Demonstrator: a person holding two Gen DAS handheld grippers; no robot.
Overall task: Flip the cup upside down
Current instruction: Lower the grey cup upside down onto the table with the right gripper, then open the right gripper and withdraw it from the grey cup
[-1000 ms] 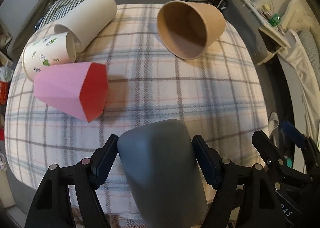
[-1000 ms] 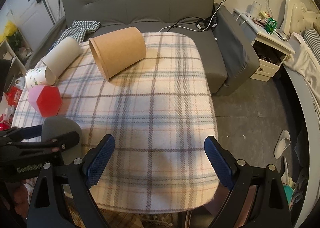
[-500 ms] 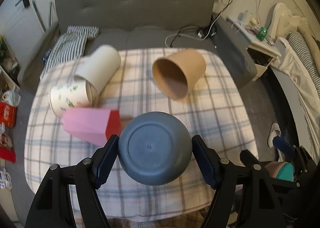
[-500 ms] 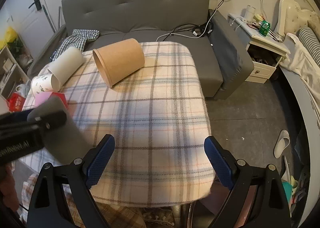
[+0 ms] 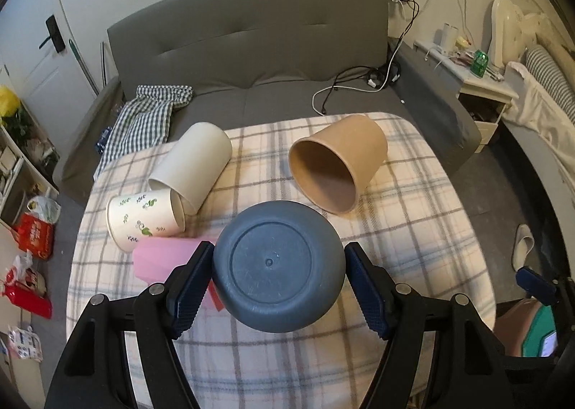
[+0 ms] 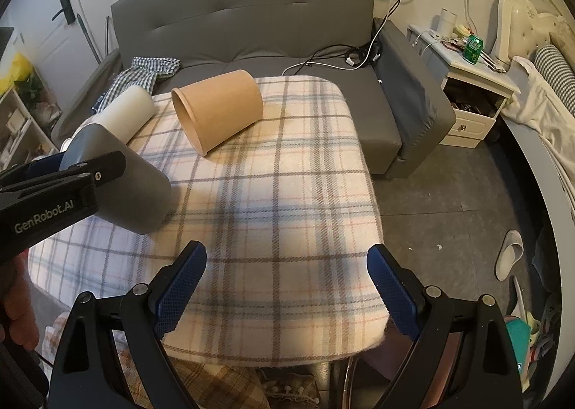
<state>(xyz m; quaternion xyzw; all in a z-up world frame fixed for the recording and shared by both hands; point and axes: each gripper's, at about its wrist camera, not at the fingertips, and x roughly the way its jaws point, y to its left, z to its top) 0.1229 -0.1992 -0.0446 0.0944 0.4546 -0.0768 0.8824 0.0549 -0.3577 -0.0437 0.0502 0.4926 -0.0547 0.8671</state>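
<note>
My left gripper (image 5: 278, 274) is shut on a dark blue-grey cup (image 5: 276, 270) and holds it above the plaid-covered table (image 5: 413, 229), base toward the camera. In the right wrist view the same cup (image 6: 122, 182) is tilted, base up and to the left, with the left gripper's finger (image 6: 64, 186) across it. My right gripper (image 6: 285, 286) is open and empty above the table's near edge (image 6: 287, 344).
A brown paper cup (image 5: 337, 171) lies on its side at the back, mouth toward me. A white cup (image 5: 196, 164), a flower-printed cup (image 5: 143, 218) and a pink carton (image 5: 165, 260) lie at the left. A grey sofa (image 5: 251, 49) stands behind.
My left gripper has lifted the blue-grey cup off the table and turned it, so its base now faces the camera. The right gripper has barely moved.
</note>
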